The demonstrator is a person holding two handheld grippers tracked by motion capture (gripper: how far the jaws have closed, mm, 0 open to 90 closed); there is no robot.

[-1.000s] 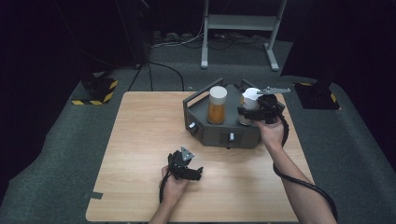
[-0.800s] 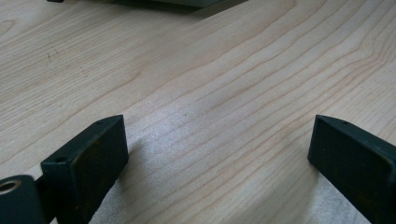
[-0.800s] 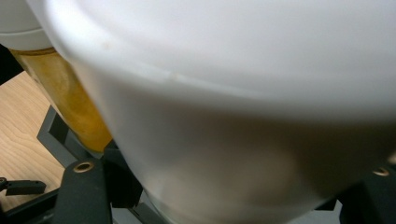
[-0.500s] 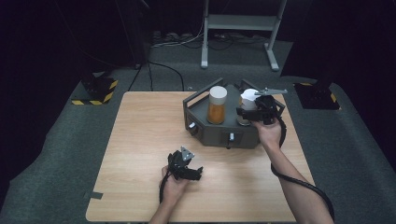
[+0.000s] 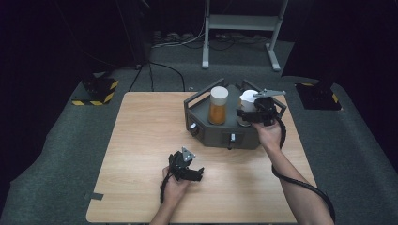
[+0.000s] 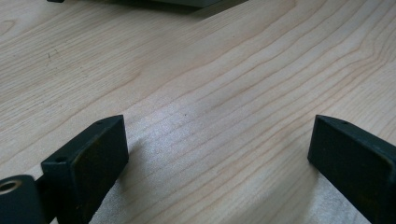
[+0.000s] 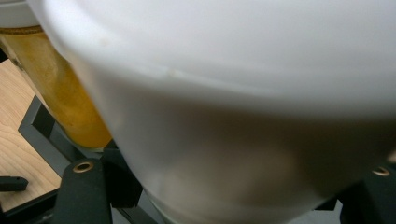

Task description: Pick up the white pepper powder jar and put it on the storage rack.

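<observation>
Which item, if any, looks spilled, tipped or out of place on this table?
Nothing stands out. The orange-filled jar stands upright in the dark tray, and the right gripper is shut on the white jar beside it. No spill shows on the table.

You had two jars on the table: one with orange contents point(image 5: 218, 107) and one white-capped point(image 5: 248, 104). They stood in one dark grey rack point(image 5: 206, 132). You held two grippers, the left gripper point(image 5: 195, 174) and the right gripper point(image 5: 246, 113).
</observation>
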